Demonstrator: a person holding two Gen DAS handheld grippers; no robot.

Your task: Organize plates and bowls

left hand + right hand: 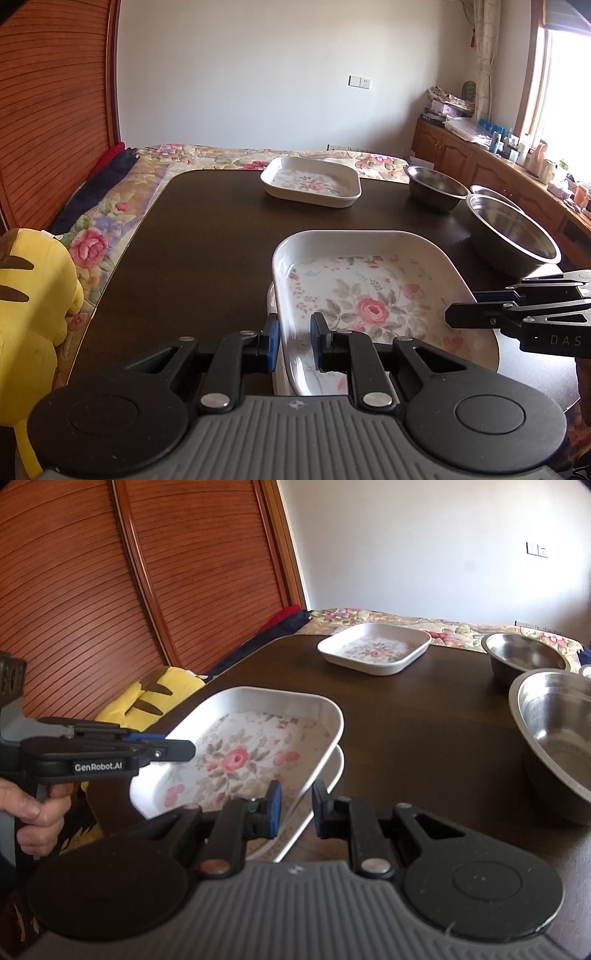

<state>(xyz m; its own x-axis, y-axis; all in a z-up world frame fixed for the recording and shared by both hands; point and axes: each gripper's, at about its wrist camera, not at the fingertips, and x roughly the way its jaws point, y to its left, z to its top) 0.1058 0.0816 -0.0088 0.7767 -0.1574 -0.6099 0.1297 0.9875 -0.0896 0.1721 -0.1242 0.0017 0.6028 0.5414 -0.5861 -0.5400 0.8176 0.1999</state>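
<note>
A white square plate with a rose print sits tilted on a matching lower plate near the front of the dark table. My left gripper is shut on the upper plate's left rim. My right gripper is shut on its right rim. A third floral plate lies alone at the far side. On the right stand a small steel bowl and a large one. Behind them, the rim of a third bowl shows.
A yellow plush toy lies off the table's left edge on a floral quilt. Slatted wooden doors stand behind it. A cluttered wooden cabinet runs under the window at the right. A hand holds the left gripper.
</note>
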